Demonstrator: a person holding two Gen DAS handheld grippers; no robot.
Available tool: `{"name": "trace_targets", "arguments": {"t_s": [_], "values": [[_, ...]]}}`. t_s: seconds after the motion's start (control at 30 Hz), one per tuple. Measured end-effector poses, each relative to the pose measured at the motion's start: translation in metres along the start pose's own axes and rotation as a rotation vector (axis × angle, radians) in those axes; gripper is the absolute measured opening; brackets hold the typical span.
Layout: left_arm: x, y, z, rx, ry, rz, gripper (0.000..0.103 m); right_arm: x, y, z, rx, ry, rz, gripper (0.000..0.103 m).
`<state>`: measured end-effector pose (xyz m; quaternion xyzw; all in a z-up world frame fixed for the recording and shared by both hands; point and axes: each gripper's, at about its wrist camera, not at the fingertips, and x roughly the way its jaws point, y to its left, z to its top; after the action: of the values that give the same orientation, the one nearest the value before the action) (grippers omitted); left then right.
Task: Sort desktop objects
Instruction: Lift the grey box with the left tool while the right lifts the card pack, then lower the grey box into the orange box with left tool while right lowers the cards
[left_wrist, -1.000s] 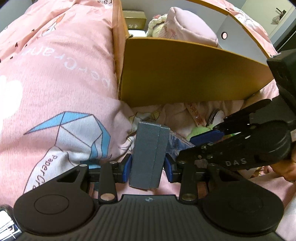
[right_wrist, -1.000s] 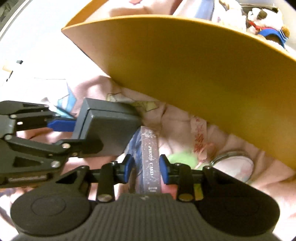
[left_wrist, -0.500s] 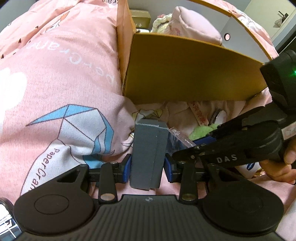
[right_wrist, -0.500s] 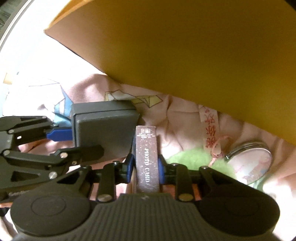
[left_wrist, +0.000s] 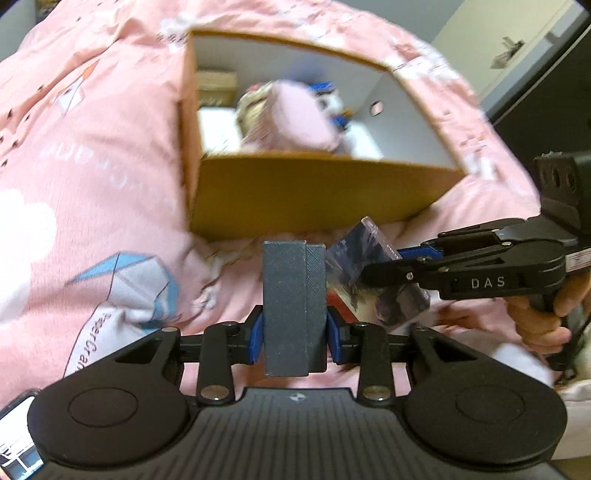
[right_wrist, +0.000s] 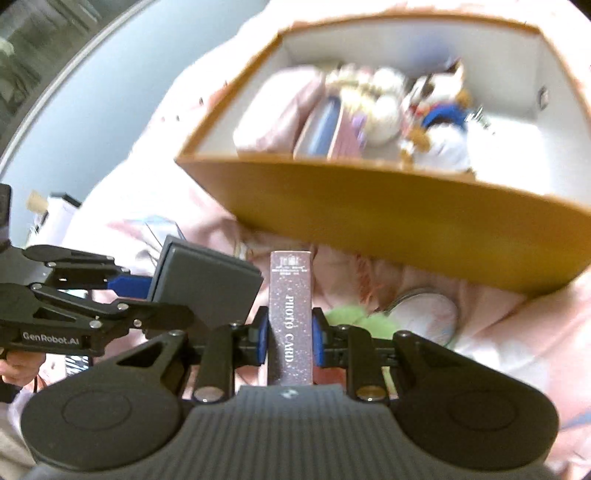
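Observation:
My left gripper (left_wrist: 294, 332) is closing on a grey textured box (left_wrist: 288, 280); its blue pads press both sides and hold it upright above the pink quilt. My right gripper (right_wrist: 290, 339) is shut on a slim dark box marked PHOTO CARD (right_wrist: 290, 295), held on edge. In the left wrist view that card box (left_wrist: 369, 273) hangs just right of the grey box, in the right gripper (left_wrist: 406, 266). The grey box (right_wrist: 207, 288) and left gripper (right_wrist: 129, 291) show at left in the right wrist view. An open cardboard box (left_wrist: 317, 195) lies just beyond both.
The cardboard box (right_wrist: 388, 218) holds plush toys (right_wrist: 436, 122), a pink pouch (left_wrist: 295, 118) and small boxes. A green fluffy thing (right_wrist: 354, 321) and a round compact mirror (right_wrist: 424, 314) lie on the pink quilt (left_wrist: 92, 166) below its near wall. A hand (left_wrist: 543, 321) grips the right handle.
Both grippers have risen with their boxes, so the inside of the cardboard box now shows. The right jaws have closed tight on the photo card box.

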<state>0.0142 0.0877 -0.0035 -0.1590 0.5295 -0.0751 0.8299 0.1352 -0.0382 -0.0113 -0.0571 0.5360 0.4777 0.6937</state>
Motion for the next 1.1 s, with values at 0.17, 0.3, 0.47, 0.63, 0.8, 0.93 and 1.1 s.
{"name": "trace_targets", "arguments": {"t_s": [0.17,0.3,0.47,0.63,0.8,0.93,1.1], "values": [[-0.025,-0.017,0.019,0.033,-0.069,-0.077,0.039,-0.033,-0.001,-0.003,0.017,-0.141,-0.014,0.025],[-0.044,-0.034,0.043,0.071,-0.142,-0.141,0.039,-0.086,-0.002,0.007,0.021,-0.273,-0.049,0.025],[-0.048,-0.053,0.082,0.094,-0.197,-0.192,0.039,-0.116,-0.017,0.022,0.062,-0.392,-0.122,0.025],[-0.020,-0.060,0.116,0.068,-0.148,-0.193,0.039,-0.119,-0.037,0.039,0.137,-0.462,-0.191,0.025],[0.019,-0.054,0.140,0.004,-0.054,-0.160,0.039,-0.099,-0.058,0.054,0.192,-0.454,-0.243,0.025],[0.047,-0.052,0.149,-0.016,0.039,-0.126,0.039,-0.081,-0.066,0.062,0.181,-0.434,-0.282,0.025],[0.069,-0.051,0.155,-0.026,0.129,-0.068,0.039,-0.063,-0.074,0.070,0.155,-0.383,-0.280,0.024]]}}
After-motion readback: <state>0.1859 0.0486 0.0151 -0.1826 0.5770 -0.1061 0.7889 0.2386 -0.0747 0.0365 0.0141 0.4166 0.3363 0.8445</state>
